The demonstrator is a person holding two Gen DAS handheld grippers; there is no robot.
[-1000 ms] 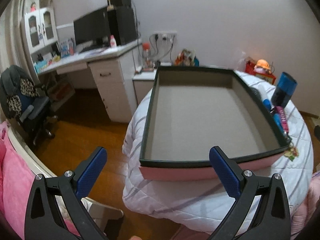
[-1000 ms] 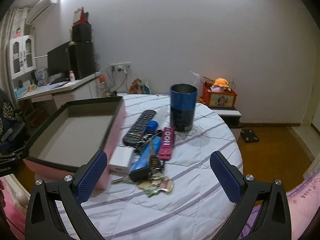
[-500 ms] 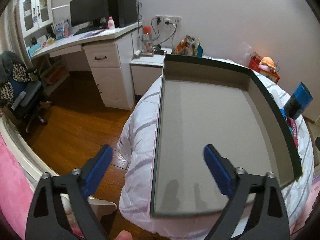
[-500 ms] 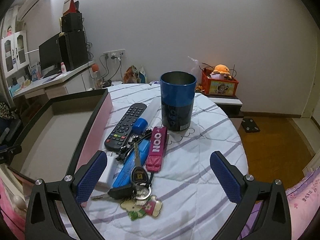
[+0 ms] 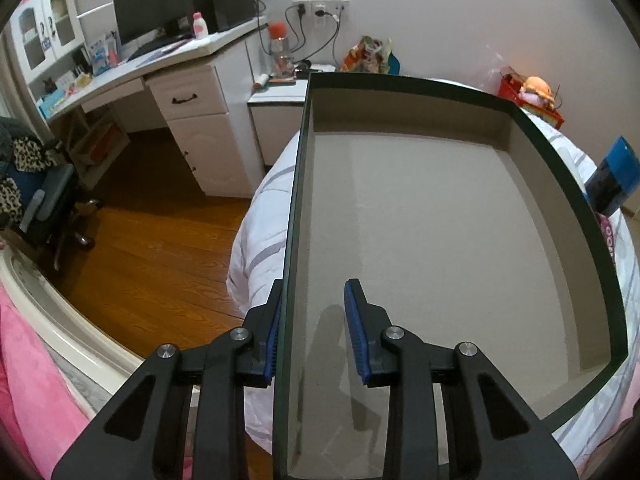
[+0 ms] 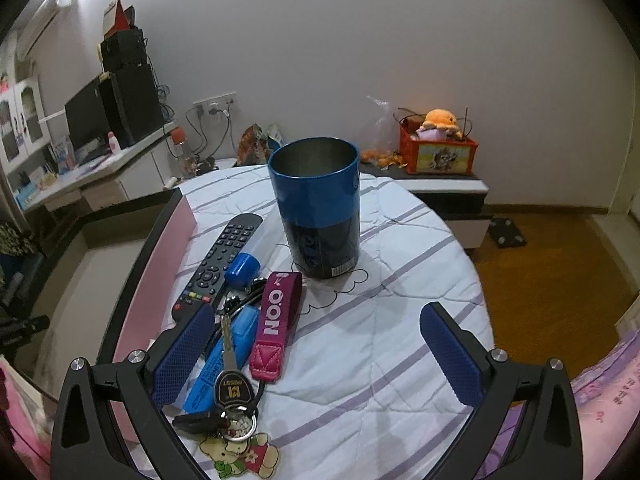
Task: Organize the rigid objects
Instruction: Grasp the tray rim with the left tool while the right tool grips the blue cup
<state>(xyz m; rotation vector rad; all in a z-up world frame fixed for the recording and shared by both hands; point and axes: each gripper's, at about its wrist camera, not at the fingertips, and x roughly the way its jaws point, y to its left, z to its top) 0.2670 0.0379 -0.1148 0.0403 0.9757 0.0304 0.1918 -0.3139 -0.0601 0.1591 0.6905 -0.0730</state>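
**A:** Round table (image 6: 400,320) under a striped cloth, nearest you. Your left gripper (image 5: 312,332) straddles the near-left wall of the empty box (image 5: 420,240); its jaws are closing on that wall, the inner pad not yet touching.

**B:** And my right?

**A:** Your right gripper (image 6: 316,354) is spread wide, holding nothing, over the keys (image 6: 232,392) and pink strap (image 6: 278,320). Beyond them lie the remote (image 6: 220,264) and blue cup (image 6: 316,208). You're steadying the box, I'd say; next, pinch one item and carry it in.
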